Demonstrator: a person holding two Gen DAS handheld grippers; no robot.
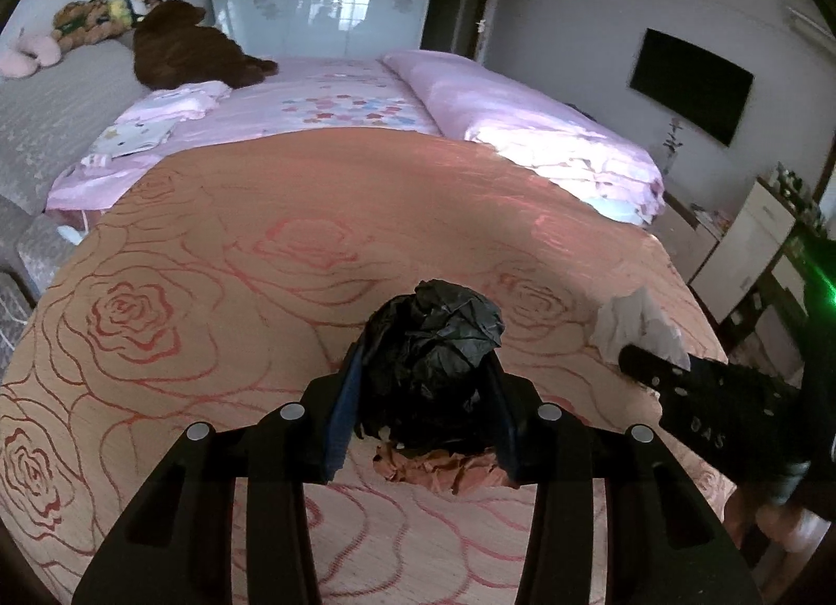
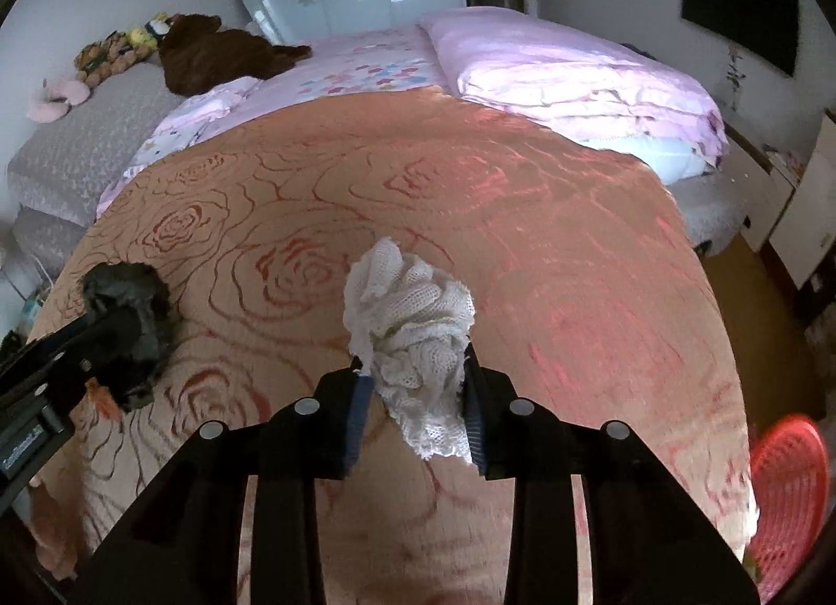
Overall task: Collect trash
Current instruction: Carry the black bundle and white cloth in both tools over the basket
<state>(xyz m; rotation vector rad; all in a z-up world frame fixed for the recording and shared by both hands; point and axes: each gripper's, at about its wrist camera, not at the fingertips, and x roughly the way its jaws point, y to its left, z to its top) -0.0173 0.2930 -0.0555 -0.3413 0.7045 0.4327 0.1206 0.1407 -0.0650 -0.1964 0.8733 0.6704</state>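
Note:
My left gripper [image 1: 426, 396] is shut on a crumpled black plastic bag [image 1: 433, 344] just above the rose-patterned bedspread [image 1: 209, 265]. A crumpled brown paper scrap [image 1: 444, 469] lies on the spread under it. My right gripper [image 2: 415, 385] is shut on a wad of white mesh tissue [image 2: 413, 323] above the same bedspread [image 2: 575, 265]. In the left wrist view the right gripper [image 1: 700, 396] shows at the right with the white wad [image 1: 637, 328]. In the right wrist view the left gripper [image 2: 62, 359] and the black bag [image 2: 130, 312] show at the left.
A red plastic basket [image 2: 789, 495] stands on the floor at the bed's lower right. A pink quilt [image 2: 564, 77] and plush toys [image 2: 209, 51] lie at the far end. White cabinets [image 1: 752, 244] and a wall TV [image 1: 689, 82] are on the right.

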